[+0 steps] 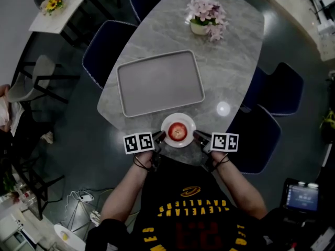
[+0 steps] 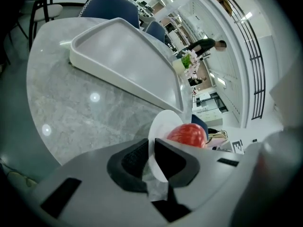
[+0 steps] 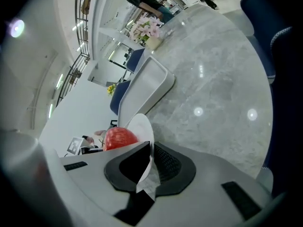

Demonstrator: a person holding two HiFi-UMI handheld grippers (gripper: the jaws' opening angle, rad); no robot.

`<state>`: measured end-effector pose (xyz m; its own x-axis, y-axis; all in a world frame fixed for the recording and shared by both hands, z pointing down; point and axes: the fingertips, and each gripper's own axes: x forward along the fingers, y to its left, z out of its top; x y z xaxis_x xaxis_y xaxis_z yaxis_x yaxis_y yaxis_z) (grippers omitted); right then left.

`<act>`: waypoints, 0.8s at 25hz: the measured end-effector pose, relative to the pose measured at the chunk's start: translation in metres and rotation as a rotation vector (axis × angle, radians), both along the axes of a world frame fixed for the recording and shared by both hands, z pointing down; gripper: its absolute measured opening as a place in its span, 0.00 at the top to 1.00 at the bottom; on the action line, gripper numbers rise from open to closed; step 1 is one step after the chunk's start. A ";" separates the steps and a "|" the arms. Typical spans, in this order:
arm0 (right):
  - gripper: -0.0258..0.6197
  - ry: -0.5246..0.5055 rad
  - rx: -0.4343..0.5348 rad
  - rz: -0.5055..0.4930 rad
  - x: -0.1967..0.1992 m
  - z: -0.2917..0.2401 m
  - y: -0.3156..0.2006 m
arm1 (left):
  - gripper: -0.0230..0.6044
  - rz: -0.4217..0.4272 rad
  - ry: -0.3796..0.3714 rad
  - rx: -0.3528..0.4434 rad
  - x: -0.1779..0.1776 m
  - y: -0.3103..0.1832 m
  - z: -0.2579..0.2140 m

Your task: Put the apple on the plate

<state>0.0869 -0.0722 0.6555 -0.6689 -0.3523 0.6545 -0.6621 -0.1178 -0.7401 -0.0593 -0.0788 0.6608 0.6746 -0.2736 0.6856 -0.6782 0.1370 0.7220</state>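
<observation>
Left tool (image 2: 152, 160): jaws pressed onto the left rim of the plate (image 1: 178, 116), pinching it.
Right tool (image 3: 150, 162): jaws pinching the right rim of the same plate.
Apple (image 1: 177, 132): red, resting at the centre of the plate, between the two tools.
Plate position: at the near edge of the table (image 1: 230, 61); contact with the table cannot be determined.
Tray (image 1: 159, 81): grey, rectangular, on the table just beyond the plate on the far side.
Flower pot (image 1: 207, 17): pink blooms, at the far end of the table.
Chairs (image 1: 107, 48): dark blue, at the left and right of the table.
</observation>
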 end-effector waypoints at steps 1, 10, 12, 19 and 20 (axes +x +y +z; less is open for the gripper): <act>0.90 -0.009 0.008 -0.002 -0.002 -0.005 -0.005 | 0.89 -0.009 0.010 0.009 -0.002 -0.004 -0.005; 0.91 -0.068 0.051 -0.022 -0.024 -0.039 -0.051 | 0.90 -0.071 0.106 0.060 -0.025 -0.046 -0.040; 0.91 -0.081 0.062 -0.025 -0.030 -0.045 -0.061 | 0.91 -0.074 0.120 0.075 -0.031 -0.056 -0.045; 0.91 -0.085 0.101 -0.036 -0.047 -0.061 -0.106 | 0.91 -0.070 0.131 0.108 -0.047 -0.098 -0.058; 0.91 -0.087 0.104 -0.034 -0.048 -0.062 -0.112 | 0.91 -0.066 0.132 0.112 -0.048 -0.104 -0.060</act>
<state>0.0388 -0.1847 0.5937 -0.7339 -0.3914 0.5552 -0.5976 -0.0166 -0.8017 -0.1077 -0.1832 0.6010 0.7349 -0.3903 0.5547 -0.5683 0.0920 0.8177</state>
